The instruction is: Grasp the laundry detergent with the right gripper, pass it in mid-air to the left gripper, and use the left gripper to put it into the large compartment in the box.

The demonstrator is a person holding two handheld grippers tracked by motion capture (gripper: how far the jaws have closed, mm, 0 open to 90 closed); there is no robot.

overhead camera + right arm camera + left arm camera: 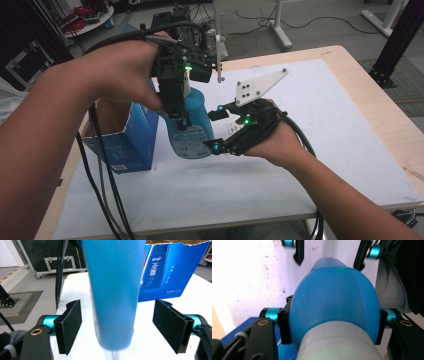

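Both forearms reach in from below. With my left gripper (176, 97) pointing down, I have its jaws clenched on the upper body of one blue bottle (189, 131), holding it upright over the white mat (320, 125). I keep my right gripper (220, 131) released, jaws wide either side of the bottle's base. One open blue box (131, 142) stands just left.

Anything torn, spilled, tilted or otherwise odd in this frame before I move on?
One thing: the blue cardboard box at the table's left edge has a ragged, torn top rim. The blue plastic bottle is upright, clamped near its top by the left gripper; the right gripper is open around its base. No spill visible.
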